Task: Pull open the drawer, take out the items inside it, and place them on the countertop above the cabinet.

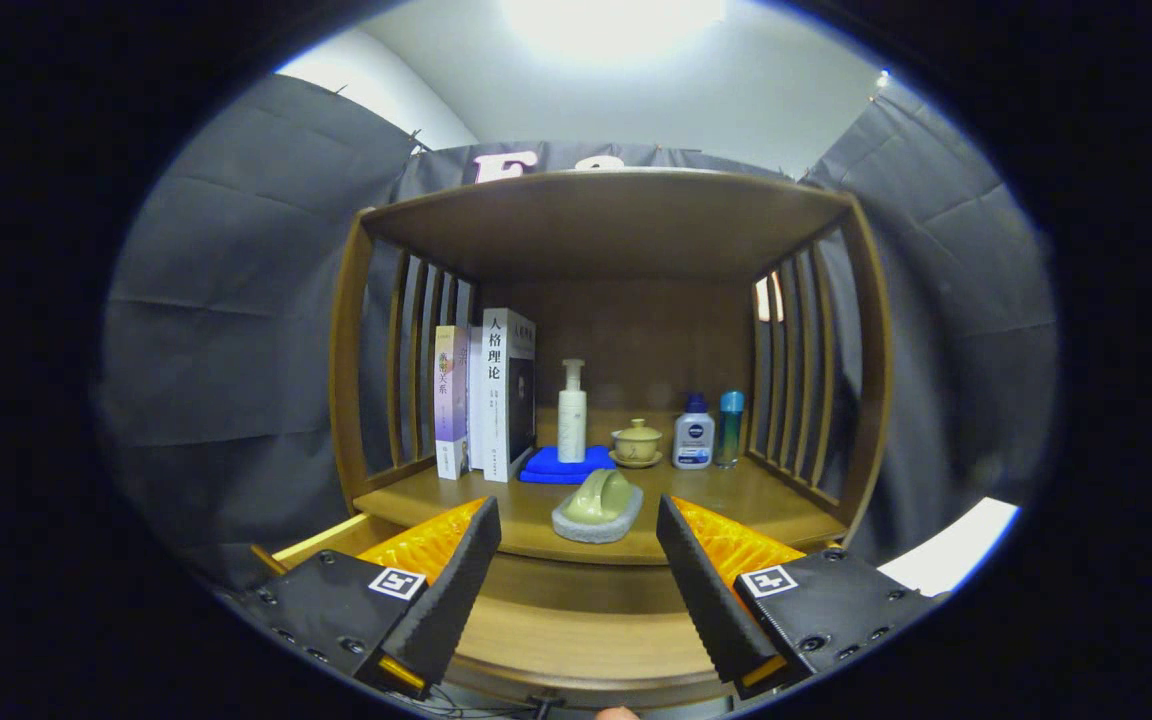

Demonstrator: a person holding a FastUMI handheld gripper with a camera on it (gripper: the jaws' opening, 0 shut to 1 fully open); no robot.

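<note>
A wooden cabinet (356, 380) with slatted sides stands ahead. Its countertop (736, 500) carries a pale green object on a grey stone-like base (598, 508), close to the front edge and just beyond my fingers. Below the countertop the drawer (576, 640) is pulled out toward me; its wooden front rail curves between my fingers and its inside is hidden. My gripper (578, 570) is open, fingers spread wide over the drawer, with nothing between them.
Further back on the countertop stand two upright books (486, 395), a white pump bottle (572, 412) on a blue cloth (564, 466), a lidded tea bowl (637, 442), a small white-and-blue bottle (693, 432) and a teal bottle (729, 427). A shelf roof (606, 215) spans overhead.
</note>
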